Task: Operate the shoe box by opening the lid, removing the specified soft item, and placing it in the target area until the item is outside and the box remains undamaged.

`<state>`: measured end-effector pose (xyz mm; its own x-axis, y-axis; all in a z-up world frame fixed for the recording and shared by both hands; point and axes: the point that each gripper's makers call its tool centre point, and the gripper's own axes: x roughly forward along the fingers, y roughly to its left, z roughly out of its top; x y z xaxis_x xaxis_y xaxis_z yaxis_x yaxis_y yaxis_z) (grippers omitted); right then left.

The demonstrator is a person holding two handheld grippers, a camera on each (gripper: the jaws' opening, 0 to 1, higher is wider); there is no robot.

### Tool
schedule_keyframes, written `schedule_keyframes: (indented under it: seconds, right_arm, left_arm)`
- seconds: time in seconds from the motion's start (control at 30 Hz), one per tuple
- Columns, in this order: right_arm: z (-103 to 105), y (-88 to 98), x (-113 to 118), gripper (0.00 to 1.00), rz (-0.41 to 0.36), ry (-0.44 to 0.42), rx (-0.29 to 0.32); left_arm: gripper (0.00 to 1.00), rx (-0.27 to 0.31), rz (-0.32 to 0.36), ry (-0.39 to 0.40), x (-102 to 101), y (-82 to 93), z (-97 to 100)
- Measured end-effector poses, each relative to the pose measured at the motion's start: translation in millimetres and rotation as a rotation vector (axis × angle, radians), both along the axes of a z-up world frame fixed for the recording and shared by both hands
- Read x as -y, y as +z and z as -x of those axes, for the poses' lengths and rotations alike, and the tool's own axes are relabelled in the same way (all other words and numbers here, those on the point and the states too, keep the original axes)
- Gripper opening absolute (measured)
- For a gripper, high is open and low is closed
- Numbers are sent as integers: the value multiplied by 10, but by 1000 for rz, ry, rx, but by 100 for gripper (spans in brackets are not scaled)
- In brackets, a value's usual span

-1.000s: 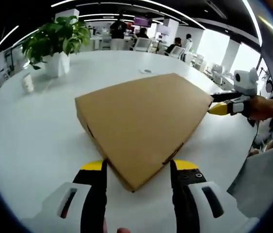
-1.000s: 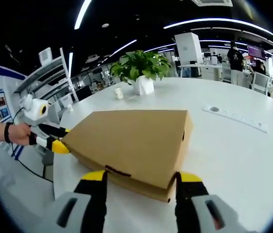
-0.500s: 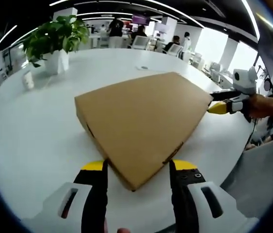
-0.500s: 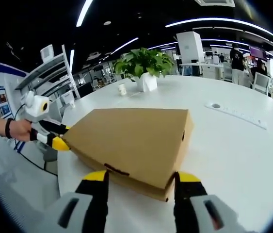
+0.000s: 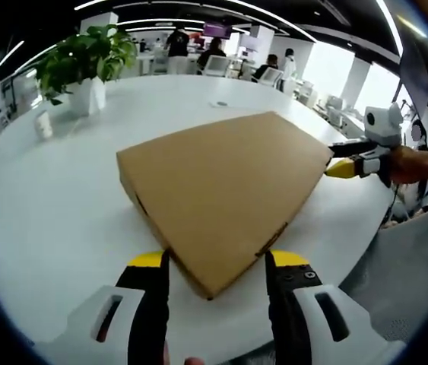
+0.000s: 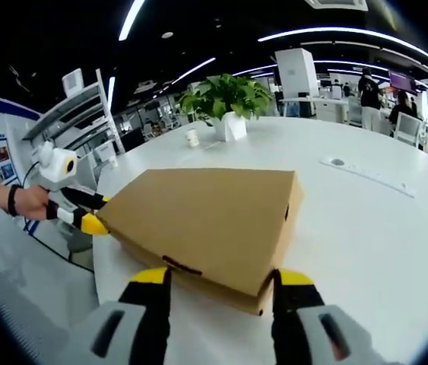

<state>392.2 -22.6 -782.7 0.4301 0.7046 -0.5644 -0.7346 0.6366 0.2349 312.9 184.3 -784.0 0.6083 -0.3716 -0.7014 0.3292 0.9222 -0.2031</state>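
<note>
Plant [image 5: 84,57] and small cup [image 5: 43,128] sit at the upper left of the left gripper view, well apart from the shoe box [image 5: 221,190], which lies shut at centre frame on the white table [image 5: 39,228]. Low in that view the left gripper [image 5: 212,262] stands wide, one jaw either side of the box's near corner; whether they touch the cardboard is unclear. At the right edge the right gripper [image 5: 343,170] meets the far corner; in its own view the right gripper [image 6: 217,277] likewise straddles a corner, jaws spread.

Opening looks barely begun. Judging by the slots on the side walls, the lid should lift by its rim, evenly from both corners, without pinching hard, so the cardboard does not crease. Bare tabletop lies on the left and beyond the box; the table's edge runs close on the lower right.
</note>
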Motion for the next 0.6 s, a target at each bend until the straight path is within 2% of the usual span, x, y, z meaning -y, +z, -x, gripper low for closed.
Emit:
schedule_keyframes:
  seconds: [0.6]
  right_arm:
    - [5,37,11,50,17,-6,-7]
  left_arm:
    - [49,-3,-11,9,-5,26,21]
